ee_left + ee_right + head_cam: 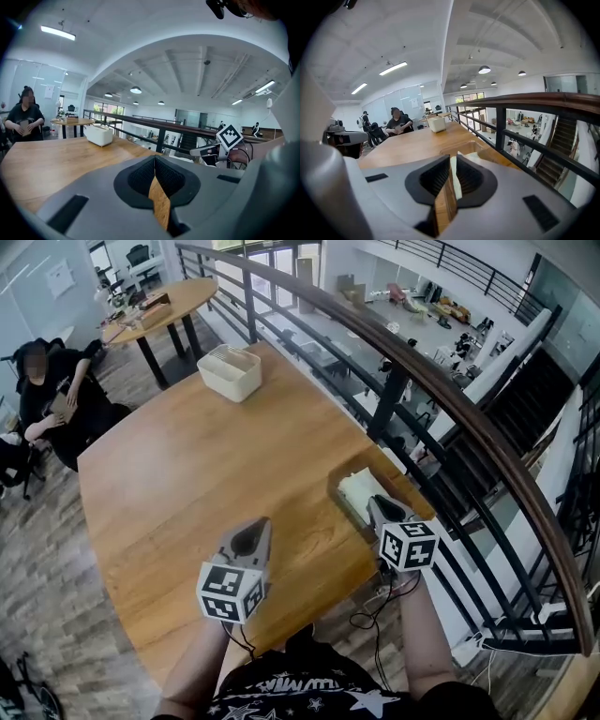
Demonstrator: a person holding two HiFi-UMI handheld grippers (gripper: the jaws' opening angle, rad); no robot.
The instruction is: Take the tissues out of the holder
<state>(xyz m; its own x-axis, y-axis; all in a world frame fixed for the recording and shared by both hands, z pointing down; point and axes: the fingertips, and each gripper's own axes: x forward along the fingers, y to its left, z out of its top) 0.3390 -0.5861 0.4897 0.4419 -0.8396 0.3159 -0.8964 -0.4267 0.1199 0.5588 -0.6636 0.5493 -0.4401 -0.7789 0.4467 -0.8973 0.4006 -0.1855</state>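
Nothing is out of the holder [337, 489] yet, so I'd call this the approach. The right gripper [380, 505] hangs just short of the tissues [361, 487], which sit in the holder right ahead of its tips, hard by the railing [403, 381] on its far side. Its jaws are pressed together with nothing between them. Before it can take anything, I reckon they need to spread, go down over the top tissue and pinch it, then lift. The left gripper [255, 526] is well off to the other's left over bare table [169, 474], jaws also pressed together and empty. It looks placed to steady the holder if that shifts, though that is only my guess. The head view gives the layout: both grippers, the holder at the table edge, and a white box [230, 373] far ahead of them. The right gripper view adds what the head view hides under the gripper: the pads nearly meeting, with a pale sliver of tissue showing in the slit beyond them. The left gripper view catches the right gripper from the side, but I cannot pick out the holder there.
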